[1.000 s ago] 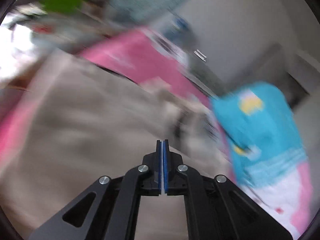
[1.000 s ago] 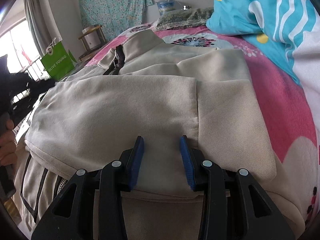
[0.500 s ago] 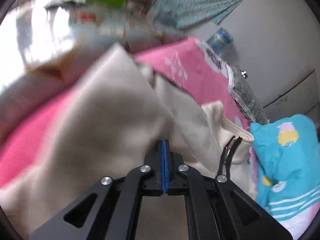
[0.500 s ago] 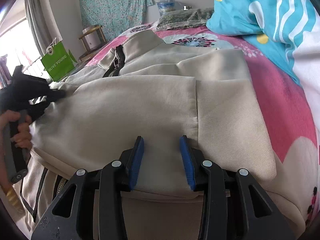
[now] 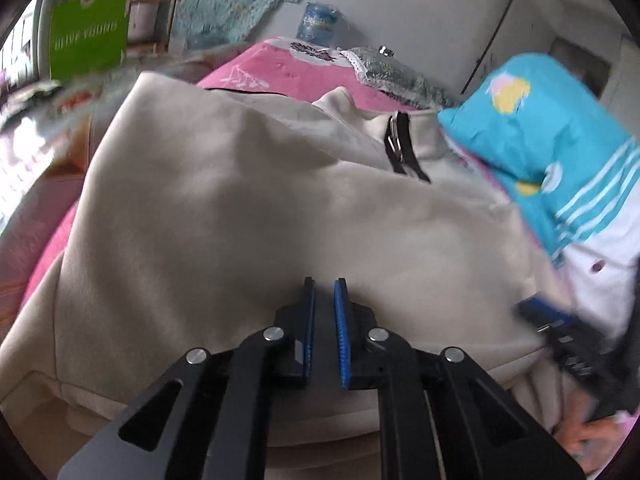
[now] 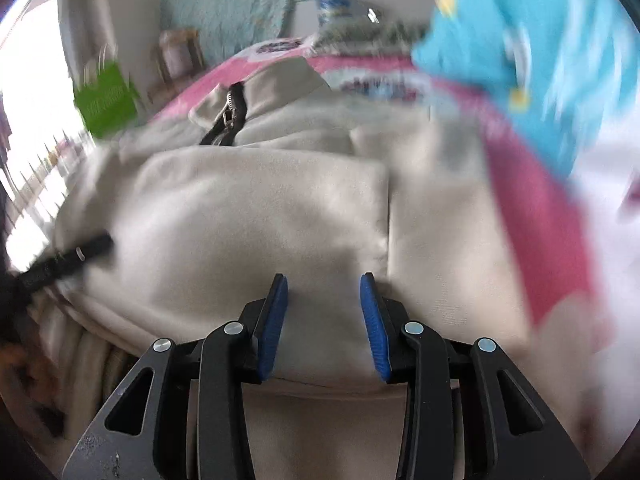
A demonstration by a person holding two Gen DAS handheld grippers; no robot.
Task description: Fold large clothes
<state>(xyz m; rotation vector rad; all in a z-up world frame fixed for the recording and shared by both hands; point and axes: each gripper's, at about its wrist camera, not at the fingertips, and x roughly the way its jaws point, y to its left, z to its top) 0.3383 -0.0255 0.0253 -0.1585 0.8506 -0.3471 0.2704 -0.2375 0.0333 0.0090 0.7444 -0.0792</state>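
Folding jacket (image 5: 248,208) lying on pink bed (image 5: 276,66), sleeve already laid across. Left gripper (image 5: 324,292) jaws opening, nothing between; right gripper (image 6: 324,292) parted, empty. Next move probably needing hem grasp.

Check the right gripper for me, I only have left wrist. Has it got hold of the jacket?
Observer: No. In right wrist the right gripper has its jaws well apart. The beige jacket shows through the gap and no cloth looks pinched.
Operator: Where does my left one sit from there?
Observer: The left gripper is blurred at the jacket's left edge, with its tips over the cloth. Its jaws are opening with nothing between them.
Operator: Any fold line near the right one?
Observer: Yes. The folded top layer ends in a straight edge just right of the right gripper.
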